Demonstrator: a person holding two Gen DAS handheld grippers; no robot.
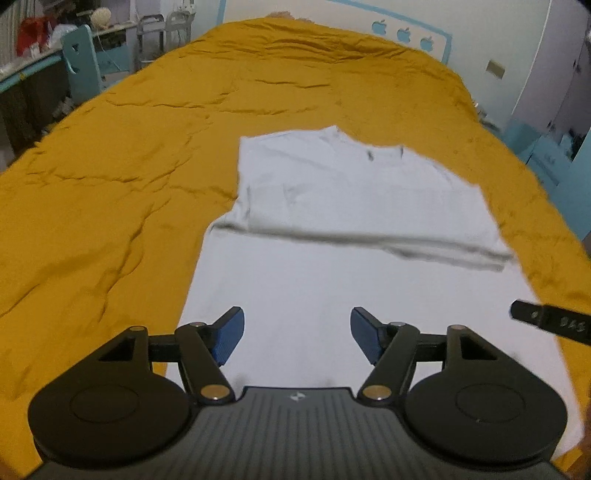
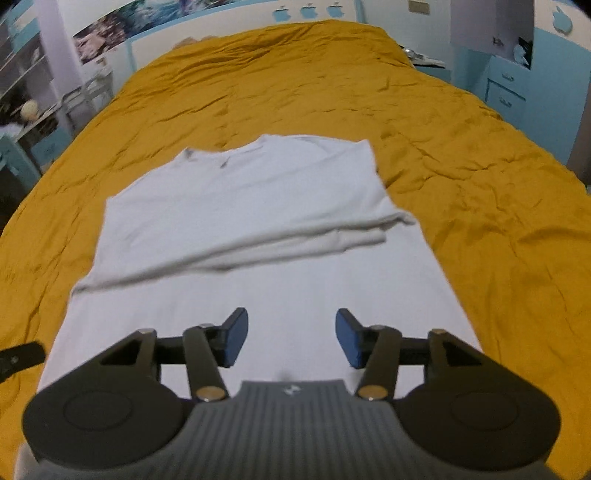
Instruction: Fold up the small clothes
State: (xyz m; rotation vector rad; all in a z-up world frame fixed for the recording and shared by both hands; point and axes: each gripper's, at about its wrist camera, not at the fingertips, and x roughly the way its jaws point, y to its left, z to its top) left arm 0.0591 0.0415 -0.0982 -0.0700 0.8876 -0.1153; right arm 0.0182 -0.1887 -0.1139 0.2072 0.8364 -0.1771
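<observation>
A white T-shirt [image 1: 332, 236] lies flat on the mustard-yellow bedspread [image 1: 110, 184], collar at the far end, sleeves folded inward, with a raised fold line across its middle. It also shows in the right wrist view [image 2: 258, 229]. My left gripper [image 1: 297, 338] is open and empty, hovering over the shirt's near hem on the left side. My right gripper [image 2: 291, 339] is open and empty over the near hem on the right side. A fingertip of the right gripper [image 1: 546, 319] shows at the right edge of the left wrist view.
The bedspread [image 2: 461, 166] is wrinkled and covers the whole bed. A teal chair [image 1: 83, 66] and a cluttered desk stand left of the bed. Teal drawers [image 2: 506, 92] stand to the right. A white wall with apple stickers [image 1: 402, 35] is behind.
</observation>
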